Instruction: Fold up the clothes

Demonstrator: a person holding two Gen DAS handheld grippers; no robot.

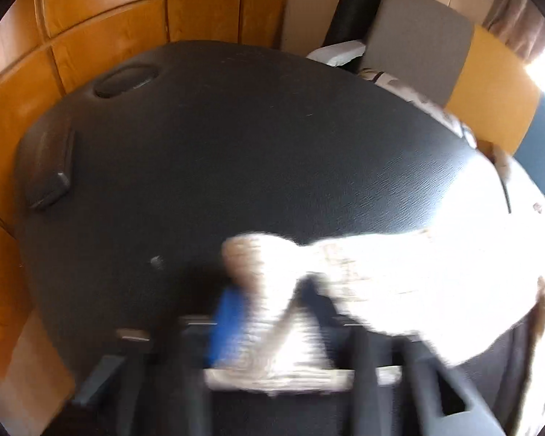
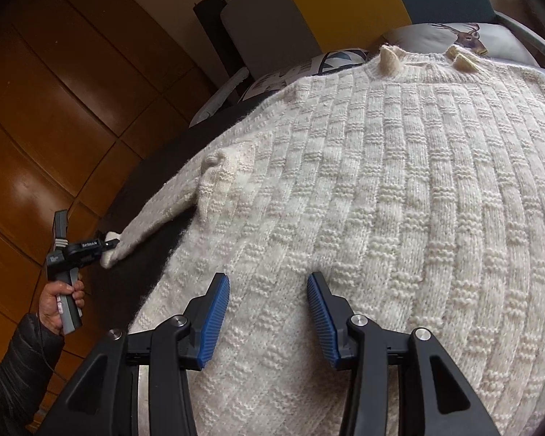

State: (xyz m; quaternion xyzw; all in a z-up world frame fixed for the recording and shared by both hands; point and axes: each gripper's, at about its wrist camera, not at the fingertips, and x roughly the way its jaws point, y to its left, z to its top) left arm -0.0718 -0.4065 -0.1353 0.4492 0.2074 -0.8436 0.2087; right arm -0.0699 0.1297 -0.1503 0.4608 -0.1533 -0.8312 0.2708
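A cream knitted sweater [image 2: 381,200] lies spread flat on a black surface [image 1: 236,145], collar at the far end. Its left sleeve [image 2: 156,210] stretches out to the side. In the right wrist view my left gripper [image 2: 107,245], held by a hand, is shut on the sleeve's cuff. The left wrist view is blurred: the cuff [image 1: 258,254] sits between the fingers of my left gripper [image 1: 272,309], with the sweater [image 1: 436,272] bright at the right. My right gripper [image 2: 269,309] hovers open over the sweater's lower body, with nothing between its blue pads [image 2: 214,319].
Two printed pillows [image 2: 454,40] [image 2: 309,69] lie beyond the collar against grey, yellow and blue panels [image 2: 272,18]. Wooden cabinet doors [image 2: 54,109] stand at the left. A small dark block [image 1: 47,170] and an oval recess [image 1: 127,80] are on the black surface's far left.
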